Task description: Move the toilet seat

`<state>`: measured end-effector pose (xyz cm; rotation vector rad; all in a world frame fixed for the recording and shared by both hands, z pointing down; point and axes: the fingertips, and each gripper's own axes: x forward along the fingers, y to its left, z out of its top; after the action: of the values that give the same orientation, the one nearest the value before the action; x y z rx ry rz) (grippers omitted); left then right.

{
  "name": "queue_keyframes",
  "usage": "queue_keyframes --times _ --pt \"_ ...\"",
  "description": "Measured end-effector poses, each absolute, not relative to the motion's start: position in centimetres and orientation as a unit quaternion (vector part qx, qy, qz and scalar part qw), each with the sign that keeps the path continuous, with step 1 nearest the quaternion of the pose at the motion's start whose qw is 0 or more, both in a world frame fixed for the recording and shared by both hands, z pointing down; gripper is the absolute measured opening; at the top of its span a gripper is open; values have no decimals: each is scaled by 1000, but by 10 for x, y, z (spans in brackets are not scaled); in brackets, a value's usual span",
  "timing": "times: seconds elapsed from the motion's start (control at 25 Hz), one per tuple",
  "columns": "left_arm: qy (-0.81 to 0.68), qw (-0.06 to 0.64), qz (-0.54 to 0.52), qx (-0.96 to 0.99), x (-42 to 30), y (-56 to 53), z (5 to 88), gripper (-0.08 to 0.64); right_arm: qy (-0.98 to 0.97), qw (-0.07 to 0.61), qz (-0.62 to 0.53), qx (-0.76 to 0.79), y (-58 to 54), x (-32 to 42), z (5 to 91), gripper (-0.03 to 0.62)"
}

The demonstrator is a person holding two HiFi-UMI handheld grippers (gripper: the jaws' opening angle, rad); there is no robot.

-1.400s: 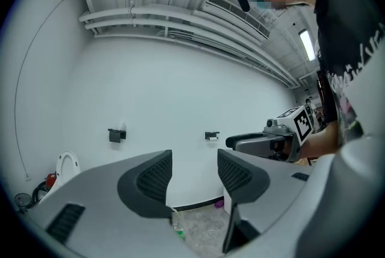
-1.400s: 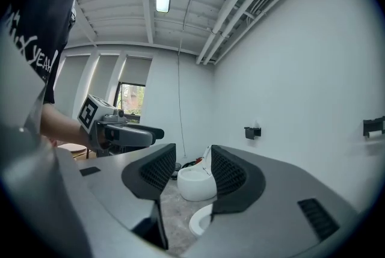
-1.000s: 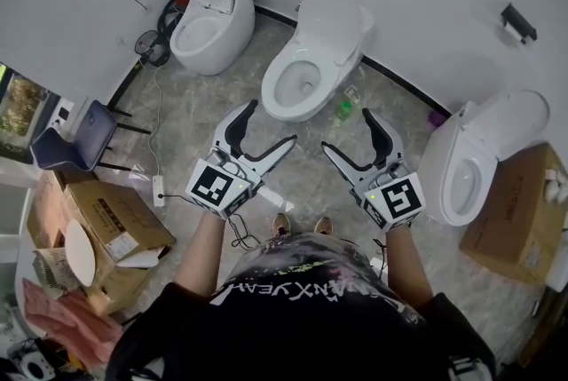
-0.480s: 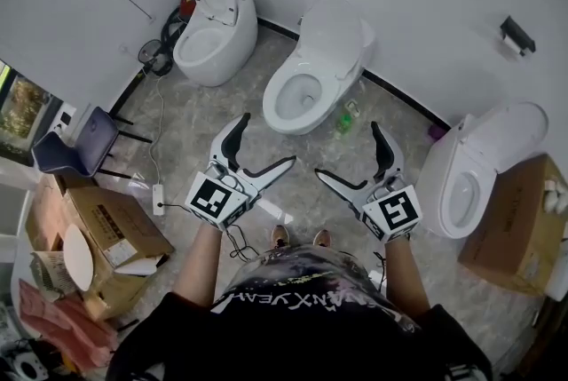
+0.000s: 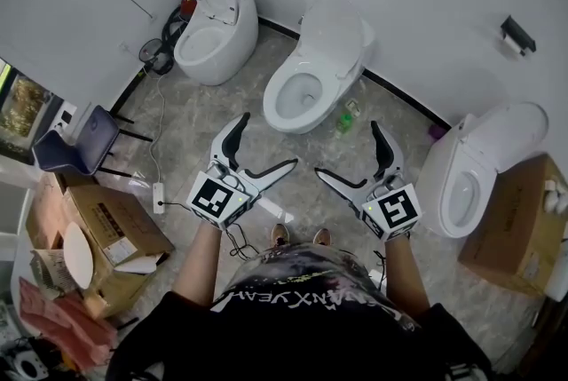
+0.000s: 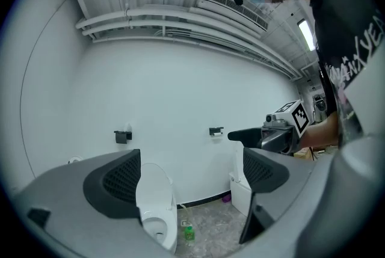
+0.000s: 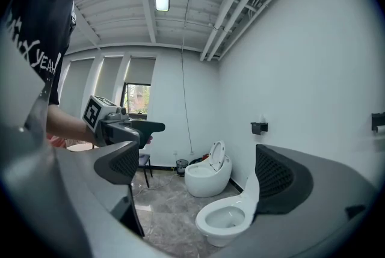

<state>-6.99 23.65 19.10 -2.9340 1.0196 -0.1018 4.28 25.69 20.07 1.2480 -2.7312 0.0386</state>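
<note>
Straight ahead stands the middle white toilet (image 5: 306,77), its lid (image 5: 335,22) raised against the wall; it also appears in the left gripper view (image 6: 155,208) and the right gripper view (image 7: 227,221). My left gripper (image 5: 266,141) (image 6: 191,175) hovers in the air short of the bowl, jaws still opening with nothing between them. My right gripper (image 5: 348,148) (image 7: 201,172) is level with it to the right, jaws wide open and empty. Neither touches the toilet.
A second toilet (image 5: 209,28) with its seat up stands at the back left, a third (image 5: 461,175) at the right. A green bottle (image 5: 344,110) sits beside the middle toilet. Cardboard boxes (image 5: 106,224) (image 5: 515,215), a blue chair (image 5: 84,139) and a power strip (image 5: 160,190) line the sides.
Both grippers have spread their jaws wider. Both have shifted slightly in the view, still side by side before the middle toilet.
</note>
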Motion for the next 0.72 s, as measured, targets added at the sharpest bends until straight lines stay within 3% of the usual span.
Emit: queue_keyframes --times 0.72 --pt "349 15 -33 -937 -44 271 192 511 -916 66 9 396 285 70 206 584"
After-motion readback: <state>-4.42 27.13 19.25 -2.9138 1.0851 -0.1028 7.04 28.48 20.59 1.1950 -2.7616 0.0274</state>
